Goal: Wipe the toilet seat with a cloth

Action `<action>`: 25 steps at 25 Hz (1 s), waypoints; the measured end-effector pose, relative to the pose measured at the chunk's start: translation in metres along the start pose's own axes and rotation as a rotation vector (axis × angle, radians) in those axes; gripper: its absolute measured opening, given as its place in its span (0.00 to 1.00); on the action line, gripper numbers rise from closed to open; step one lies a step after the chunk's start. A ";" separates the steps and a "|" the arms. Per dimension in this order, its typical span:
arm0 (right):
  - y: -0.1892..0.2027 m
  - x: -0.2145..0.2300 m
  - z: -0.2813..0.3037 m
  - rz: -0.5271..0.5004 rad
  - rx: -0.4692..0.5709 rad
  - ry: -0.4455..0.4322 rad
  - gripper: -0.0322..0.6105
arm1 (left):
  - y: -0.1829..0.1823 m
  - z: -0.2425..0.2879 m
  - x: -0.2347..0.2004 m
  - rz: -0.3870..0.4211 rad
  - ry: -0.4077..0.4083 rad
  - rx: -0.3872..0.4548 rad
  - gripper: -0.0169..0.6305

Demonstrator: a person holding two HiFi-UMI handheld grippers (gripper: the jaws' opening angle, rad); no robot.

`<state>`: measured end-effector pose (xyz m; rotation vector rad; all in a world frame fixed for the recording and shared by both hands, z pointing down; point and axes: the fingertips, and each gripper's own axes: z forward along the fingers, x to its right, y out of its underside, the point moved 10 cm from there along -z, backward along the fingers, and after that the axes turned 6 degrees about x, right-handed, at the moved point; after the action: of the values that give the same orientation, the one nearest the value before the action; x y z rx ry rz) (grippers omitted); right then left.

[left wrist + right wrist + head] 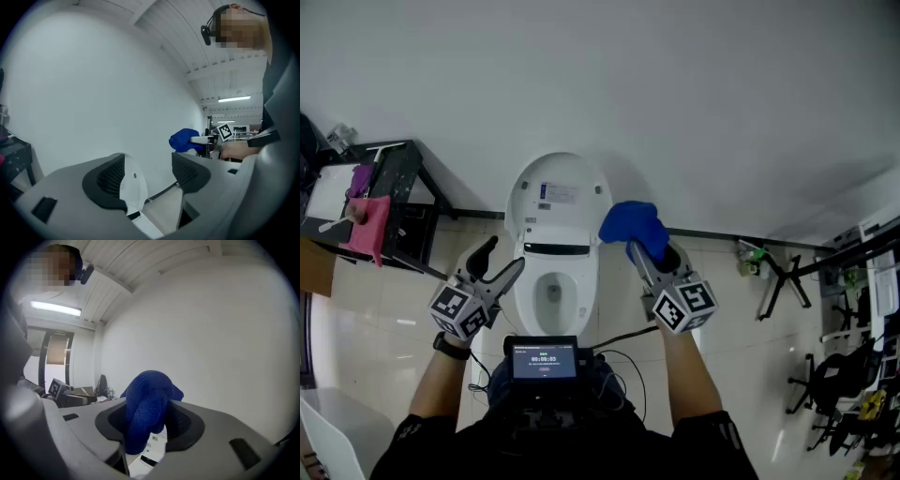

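The right gripper [150,425] has its jaws clamped on a bunched deep-blue knitted cloth [149,404], held over the right rim of the white ceramic toilet [551,202] at frame centre, lid raised; the left gripper [147,173], jaws wide around nothing, hovers at the toilet's left; a black metal rack [403,187] carrying a pink rag [370,225] stands upper left.

Open floor [727,281] flanks the toilet [555,217]; a black rack [398,187] stands left.

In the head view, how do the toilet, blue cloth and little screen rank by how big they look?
1. The toilet, clearly largest.
2. The blue cloth and screen look about alike. The screen sits nearer the camera, so I won't rank them.
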<state>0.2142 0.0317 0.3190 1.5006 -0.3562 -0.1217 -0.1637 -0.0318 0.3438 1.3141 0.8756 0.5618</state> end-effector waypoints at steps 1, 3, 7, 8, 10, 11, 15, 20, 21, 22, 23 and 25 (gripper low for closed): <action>0.004 0.005 0.005 0.007 -0.010 0.003 0.36 | 0.001 0.002 0.000 0.001 0.000 -0.001 0.50; 0.013 0.014 0.016 0.020 -0.027 0.006 0.36 | 0.004 0.005 -0.001 0.001 -0.002 -0.003 0.50; 0.040 0.028 0.035 0.031 -0.067 0.004 0.35 | 0.017 0.005 -0.012 0.018 -0.003 -0.018 0.50; 0.047 0.031 0.038 0.030 -0.084 0.004 0.35 | 0.019 0.004 -0.013 0.015 -0.006 -0.021 0.50; 0.065 0.036 0.045 0.032 -0.124 0.002 0.35 | 0.024 0.000 -0.013 0.005 -0.014 -0.029 0.50; 0.076 0.039 0.049 0.036 -0.145 0.002 0.35 | 0.025 -0.001 -0.013 -0.003 -0.022 -0.031 0.50; 0.128 0.055 0.064 0.053 -0.241 0.006 0.35 | 0.042 -0.011 -0.019 -0.021 -0.058 -0.051 0.50; 0.209 0.070 0.078 0.076 -0.398 0.003 0.35 | 0.063 -0.029 -0.024 -0.039 -0.106 -0.096 0.50; 0.227 0.073 0.081 0.084 -0.429 0.002 0.35 | 0.072 -0.036 -0.030 -0.032 -0.122 -0.109 0.50; 0.245 0.074 0.085 0.093 -0.459 0.001 0.35 | 0.080 -0.043 -0.035 -0.023 -0.137 -0.122 0.50; 0.263 0.076 0.089 0.103 -0.488 0.001 0.35 | 0.086 -0.047 -0.039 -0.017 -0.149 -0.133 0.50; 0.296 0.077 0.095 0.118 -0.537 -0.001 0.35 | 0.092 -0.051 -0.040 -0.027 -0.167 -0.144 0.50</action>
<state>0.2160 -0.0594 0.6264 0.9469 -0.3761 -0.1131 -0.2171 -0.0152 0.4412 1.1984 0.7021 0.4779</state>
